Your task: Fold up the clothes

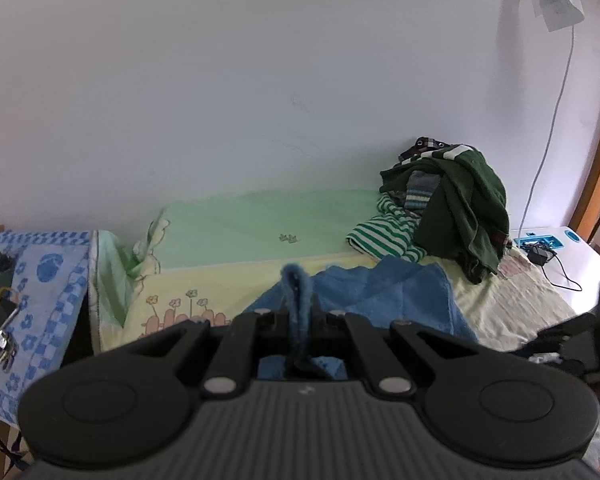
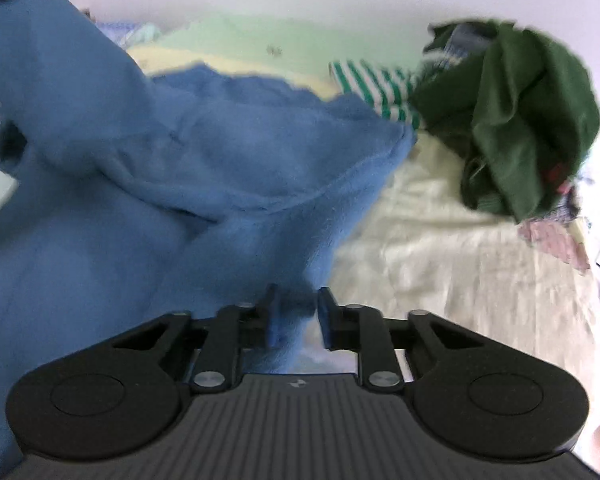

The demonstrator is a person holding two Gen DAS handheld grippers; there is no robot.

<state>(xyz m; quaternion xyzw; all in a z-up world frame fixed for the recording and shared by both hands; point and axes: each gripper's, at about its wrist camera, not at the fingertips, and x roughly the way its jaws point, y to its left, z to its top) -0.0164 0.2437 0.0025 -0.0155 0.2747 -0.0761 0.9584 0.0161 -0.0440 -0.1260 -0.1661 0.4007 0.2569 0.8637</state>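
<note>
Left claw (image 1: 298,312) clamped on a bunched edge of the blue sweater (image 2: 228,160), lifting it off the bed (image 2: 440,240) for spreading; right claw (image 2: 296,316) narrow, seemingly pinching its hem.

Bed sheet (image 1: 260,232) open across the middle and back toward the wall (image 1: 260,80): clear passage there. Blue fleece garment (image 2: 220,168) covers the near left of the bed and drapes in front of both tongs. Clothes pile (image 1: 460,208), dark green on top with a green-striped piece beneath, blocks the back right. Pale sheet (image 2: 440,248) between fleece and pile lies bare. Cable (image 1: 556,100) hangs at far right.
</note>
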